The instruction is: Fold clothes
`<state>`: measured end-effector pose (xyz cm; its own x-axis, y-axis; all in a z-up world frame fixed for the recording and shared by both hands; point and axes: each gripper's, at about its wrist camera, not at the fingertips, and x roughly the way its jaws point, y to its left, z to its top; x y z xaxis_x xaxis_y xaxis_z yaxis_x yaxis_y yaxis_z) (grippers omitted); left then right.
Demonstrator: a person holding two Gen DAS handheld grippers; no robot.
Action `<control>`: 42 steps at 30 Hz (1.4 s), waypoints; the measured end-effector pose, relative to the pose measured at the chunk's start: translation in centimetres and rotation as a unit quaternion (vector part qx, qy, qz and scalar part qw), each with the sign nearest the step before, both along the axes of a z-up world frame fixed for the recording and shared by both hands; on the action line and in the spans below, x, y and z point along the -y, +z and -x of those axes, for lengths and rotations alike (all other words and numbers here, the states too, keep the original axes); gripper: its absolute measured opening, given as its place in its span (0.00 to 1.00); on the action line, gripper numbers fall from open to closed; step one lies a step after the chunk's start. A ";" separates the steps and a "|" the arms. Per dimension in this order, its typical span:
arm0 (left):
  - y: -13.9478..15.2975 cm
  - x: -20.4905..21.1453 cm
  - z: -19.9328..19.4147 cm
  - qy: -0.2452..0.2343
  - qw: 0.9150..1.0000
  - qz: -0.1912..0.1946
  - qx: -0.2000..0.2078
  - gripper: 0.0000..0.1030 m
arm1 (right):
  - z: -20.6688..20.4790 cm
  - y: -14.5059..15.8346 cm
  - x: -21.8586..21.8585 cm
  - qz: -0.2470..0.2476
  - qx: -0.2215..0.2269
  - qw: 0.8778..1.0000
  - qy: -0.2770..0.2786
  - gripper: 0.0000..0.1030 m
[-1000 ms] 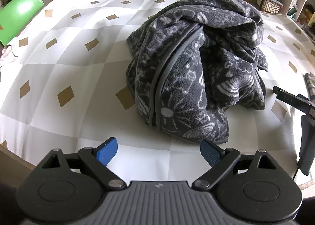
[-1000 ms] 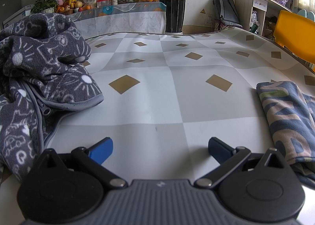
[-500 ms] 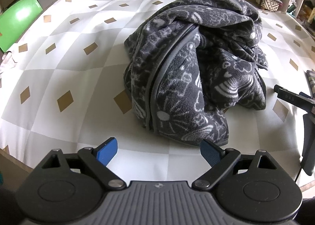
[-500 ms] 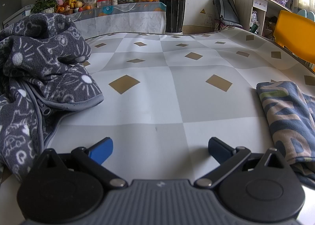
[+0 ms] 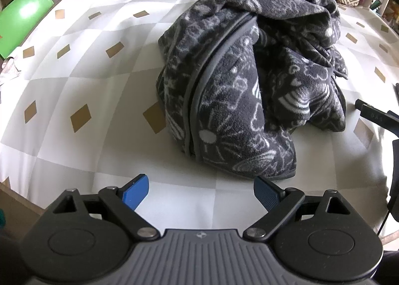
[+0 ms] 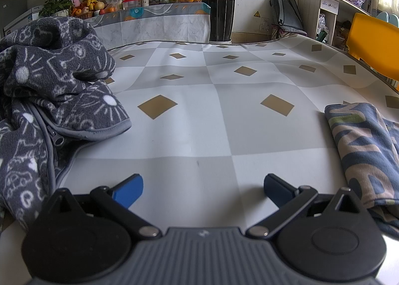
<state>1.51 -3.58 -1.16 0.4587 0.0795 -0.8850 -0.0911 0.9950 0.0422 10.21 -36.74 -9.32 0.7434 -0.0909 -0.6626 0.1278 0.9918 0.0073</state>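
Since the earlier frame the left gripper [image 5: 200,191] has edged closer to the dark patterned fleece jacket [image 5: 251,80], which now looms larger; the right gripper [image 6: 203,187] has not moved. Both grippers gape wide over the counter [image 6: 199,135], holding nothing. The jacket lies crumpled just beyond the left gripper. A folded blue patterned garment [image 6: 366,153] lies at right. Farther back stands a yellow chair [image 6: 374,43].

I see a yellow chair [image 6: 374,48], a big plant in a black pot [image 6: 222,19], fruit [image 6: 91,6] and a green chair [image 5: 22,23].
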 end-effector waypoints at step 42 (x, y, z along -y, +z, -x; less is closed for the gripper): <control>0.9 0.0 2.9 -0.024 0.999 0.010 0.043 0.89 | 7.5 10.0 -4.5 -0.037 -0.112 0.993 -0.004 0.99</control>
